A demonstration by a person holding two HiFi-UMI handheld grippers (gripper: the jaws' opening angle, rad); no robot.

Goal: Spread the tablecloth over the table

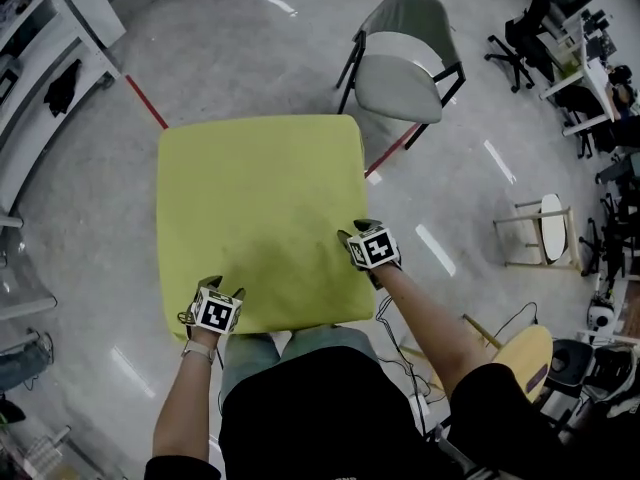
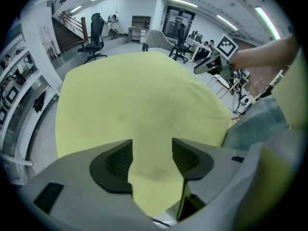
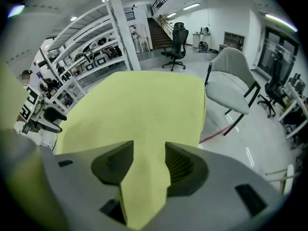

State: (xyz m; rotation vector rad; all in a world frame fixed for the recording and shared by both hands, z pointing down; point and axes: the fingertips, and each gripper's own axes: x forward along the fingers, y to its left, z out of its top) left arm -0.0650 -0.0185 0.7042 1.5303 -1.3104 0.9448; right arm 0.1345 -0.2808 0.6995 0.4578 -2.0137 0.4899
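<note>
Floor [image 1: 480, 198] surrounds tablecloth [image 1: 255, 208] lying flat, roughly square

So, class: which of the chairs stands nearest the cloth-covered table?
The grey shell chair on black legs, by the tablecloth's far right corner; the black office chairs stand well away.

Person, lower part of head view: black short-slv top [image 1: 330, 408], w/ grey-green legwear [image 1: 290, 343] just above it in frame. Pale strap [image 1: 199, 349] on L wrist. Thin black cable [image 1: 392, 340] beside R forearm, lower right of centre. Left gripper [image 1: 222, 290] & right gripper [image 1: 356, 232], mid-frame: dark shells, each w/ a white cube [image 1: 216, 313] bearing black square markers. Gripper views, bottom half of frame: smooth lt-grey bodies, rounded shoulders, small dark rectangular slots. Black pads [image 2: 118, 160] w/ fine ribbed texture, same on R [image 3: 180, 163].
</note>
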